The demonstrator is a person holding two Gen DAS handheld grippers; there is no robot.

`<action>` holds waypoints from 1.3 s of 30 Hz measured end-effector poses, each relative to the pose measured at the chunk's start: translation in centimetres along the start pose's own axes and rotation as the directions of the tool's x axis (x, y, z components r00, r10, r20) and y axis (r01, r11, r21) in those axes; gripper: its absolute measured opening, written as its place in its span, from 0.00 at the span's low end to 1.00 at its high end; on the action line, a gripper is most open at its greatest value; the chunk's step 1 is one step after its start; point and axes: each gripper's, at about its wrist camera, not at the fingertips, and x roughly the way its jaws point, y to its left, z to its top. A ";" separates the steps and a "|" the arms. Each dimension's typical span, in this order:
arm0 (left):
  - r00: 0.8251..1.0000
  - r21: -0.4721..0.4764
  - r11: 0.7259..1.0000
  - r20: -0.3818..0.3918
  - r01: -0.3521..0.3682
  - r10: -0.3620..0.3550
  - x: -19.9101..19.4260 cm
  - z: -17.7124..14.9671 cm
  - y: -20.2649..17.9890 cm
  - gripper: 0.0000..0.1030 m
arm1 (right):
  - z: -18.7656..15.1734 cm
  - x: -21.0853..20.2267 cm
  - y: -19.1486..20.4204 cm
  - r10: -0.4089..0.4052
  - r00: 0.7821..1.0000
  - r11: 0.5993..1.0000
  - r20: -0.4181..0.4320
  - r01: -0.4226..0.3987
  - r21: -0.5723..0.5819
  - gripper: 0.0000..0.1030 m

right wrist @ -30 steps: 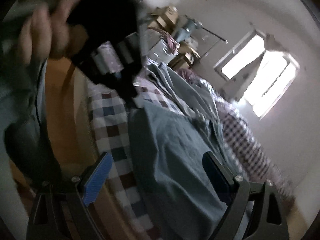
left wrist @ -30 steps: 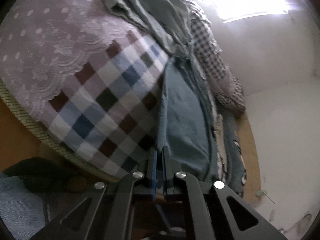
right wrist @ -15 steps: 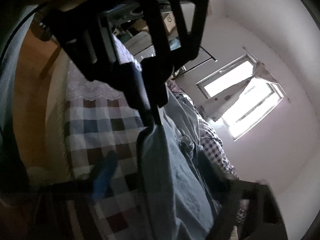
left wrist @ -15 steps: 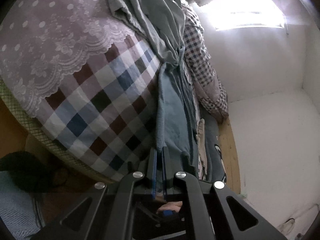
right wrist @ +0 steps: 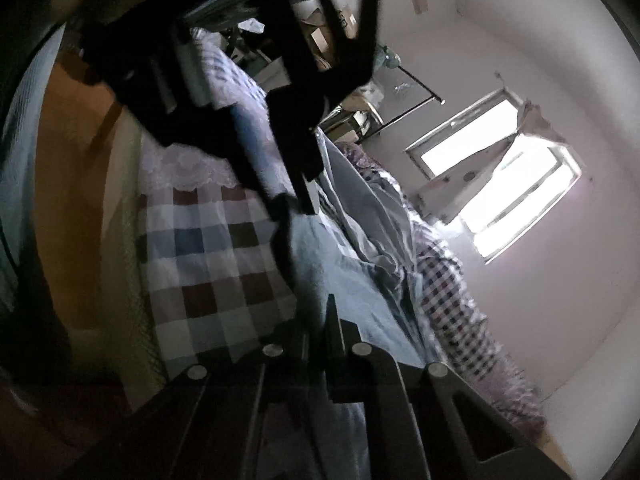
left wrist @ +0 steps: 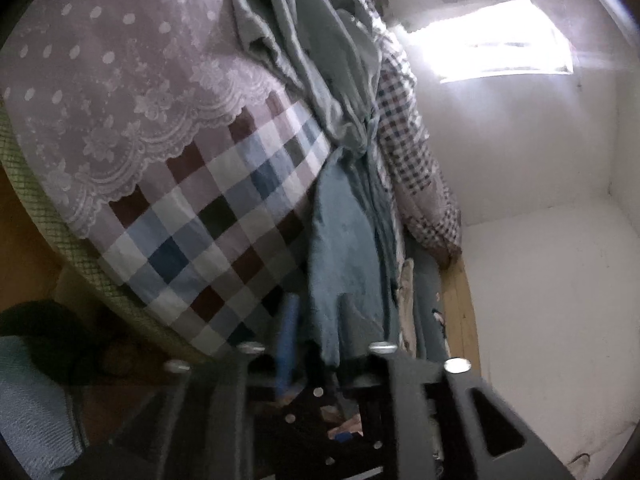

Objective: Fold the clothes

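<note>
Across the left wrist view I see, from left to right, a lilac lace-edged dotted coverlet (left wrist: 120, 80), the checked blue, brown and white bedsheet (left wrist: 216, 224) under it, then the grey-blue soft cloth garment (left wrist: 344, 248) running up the middle of the bed, a small-checked red and white quilt (left wrist: 408, 152) beside it, and bare white wall (left wrist: 540, 280) with a bright window (left wrist: 500, 44). My left gripper (left wrist: 316, 320) has its jaws opening, one blue pad (left wrist: 288, 332) blurred at the left, and the near end of the garment hangs between the fingers without being pressed. Only the right wrist view shows that gripper from outside: the left gripper (right wrist: 296, 204) comes in dark from the top, its tips at the garment's raised near edge, with stacked cardboard boxes (right wrist: 324, 36) far behind. My right gripper (right wrist: 320, 320) is closed, its dark fingers pinched together on a fold of the grey-blue garment (right wrist: 352, 280) just ahead of the camera. A green mesh mattress edge (left wrist: 52, 216) borders the sheet at the left, with orange-brown wood (right wrist: 72, 184) beyond it; past the quilt on the right the wall side stands open.
</note>
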 end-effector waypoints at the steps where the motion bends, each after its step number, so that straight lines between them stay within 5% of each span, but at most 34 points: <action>1: 1.000 -0.003 1.000 0.008 0.016 -0.016 0.0 -0.2 -0.1 0.61 | 0.1 0.0 -0.4 0.013 1.000 1.000 -0.004 -0.013 0.017 0.04; 5: 0.999 -0.004 0.999 0.028 0.039 -0.039 -0.3 -0.9 -0.2 0.68 | 0.8 -0.2 -1.6 0.036 0.999 0.997 -0.003 -0.036 0.071 0.04; 16: 1.000 0.001 1.000 0.000 -0.012 0.012 2.8 -1.5 -0.4 0.67 | 1.1 -0.8 -2.7 0.069 0.998 0.989 0.000 -0.068 0.128 0.03; 21: 1.000 0.008 1.000 0.021 -0.003 0.003 2.2 -1.6 -0.3 0.51 | 0.9 -1.1 -2.8 0.075 0.997 0.988 0.008 -0.076 0.134 0.04; 25: 1.000 0.009 1.000 0.017 0.003 -0.003 2.5 -1.5 -0.4 0.51 | 0.9 -1.3 -2.8 0.081 0.997 0.986 0.008 -0.081 0.144 0.04; 29: 1.000 0.016 1.000 0.019 -0.011 0.011 2.7 -1.3 -0.5 0.14 | 0.9 -1.3 -2.8 0.085 0.996 0.985 0.007 -0.085 0.148 0.04; 34: 0.999 0.022 1.000 0.031 -0.016 0.016 2.5 -1.2 -0.7 0.04 | 0.7 -1.6 -2.5 0.086 0.996 0.986 0.011 -0.087 0.142 0.04; 36: 0.999 0.038 0.999 0.031 -0.025 0.024 2.5 -1.2 -1.1 0.03 | 0.6 -1.8 -2.5 0.066 0.998 0.988 0.017 -0.068 0.136 0.12; 39: 0.999 0.059 0.998 0.037 -0.028 0.026 2.0 -1.0 -1.7 0.03 | 0.2 -2.0 -2.6 0.008 1.000 0.990 0.018 -0.011 0.141 0.51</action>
